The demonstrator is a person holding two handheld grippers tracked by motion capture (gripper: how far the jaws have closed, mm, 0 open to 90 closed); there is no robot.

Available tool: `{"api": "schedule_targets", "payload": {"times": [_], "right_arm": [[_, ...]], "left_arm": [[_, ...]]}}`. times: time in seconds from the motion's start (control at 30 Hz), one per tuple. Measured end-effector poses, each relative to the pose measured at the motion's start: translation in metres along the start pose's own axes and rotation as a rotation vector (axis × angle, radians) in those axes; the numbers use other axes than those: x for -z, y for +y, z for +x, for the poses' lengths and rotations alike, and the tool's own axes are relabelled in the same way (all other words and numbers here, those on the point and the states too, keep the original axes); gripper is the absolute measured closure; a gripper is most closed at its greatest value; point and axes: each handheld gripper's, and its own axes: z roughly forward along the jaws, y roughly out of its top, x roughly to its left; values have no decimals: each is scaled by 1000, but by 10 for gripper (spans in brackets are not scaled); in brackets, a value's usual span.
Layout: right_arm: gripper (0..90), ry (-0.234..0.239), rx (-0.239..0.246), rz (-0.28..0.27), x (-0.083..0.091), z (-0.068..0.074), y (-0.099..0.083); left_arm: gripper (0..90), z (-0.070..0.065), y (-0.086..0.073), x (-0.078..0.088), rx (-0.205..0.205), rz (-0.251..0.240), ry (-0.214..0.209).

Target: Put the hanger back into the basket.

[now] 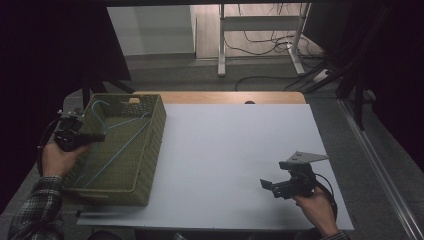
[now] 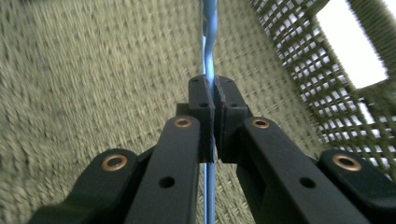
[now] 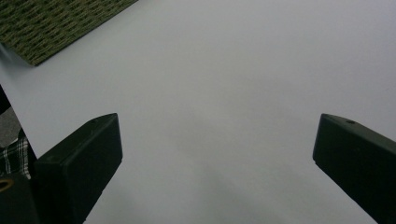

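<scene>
Left gripper (image 1: 95, 136), from above, reached over the basket (image 1: 155, 145) wall at the table's (image 1: 240, 150) left; a blue hanger (image 1: 122, 142) lay inside. Our right gripper (image 1: 265, 184) hovered over bare white table, well apart. Along the left jaws, we saw them pinched tight on the hanger (image 2: 208, 56) wire above the woven floor. Along the right jaws, they gaped wide, holding nothing, a basket (image 3: 56, 28) corner beyond.

Dim room, dark edges, blurred weave
</scene>
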Motion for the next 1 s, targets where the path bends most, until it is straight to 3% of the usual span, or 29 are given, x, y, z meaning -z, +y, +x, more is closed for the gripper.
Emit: {"api": "schedule_targets", "payload": {"times": [0.07, 0.13, 0.3, 0.43, 0.7, 1.0], "right_arm": [[8, 0, 1, 3, -1, 0, 0], [8, -3, 5, 4, -1, 1, 0], [8, -3, 9, 0, 0, 1, 0], [11, 9, 12, -11, 3, 1, 0], [0, -3, 22, -31, 11, 2, 0], [0, -28, 8, -16, 17, -4, -5]], "left_arm": [[869, 2, -1, -4, 0, 32, 21], [857, 1, -2, -6, -11, 49, 81], [671, -4, -2, 5, -8, -18, 128], [558, -17, -3, 16, -39, -74, 77], [314, -59, -7, 28, -121, -197, -58], [171, -102, -22, 34, -176, -300, -152]]}}
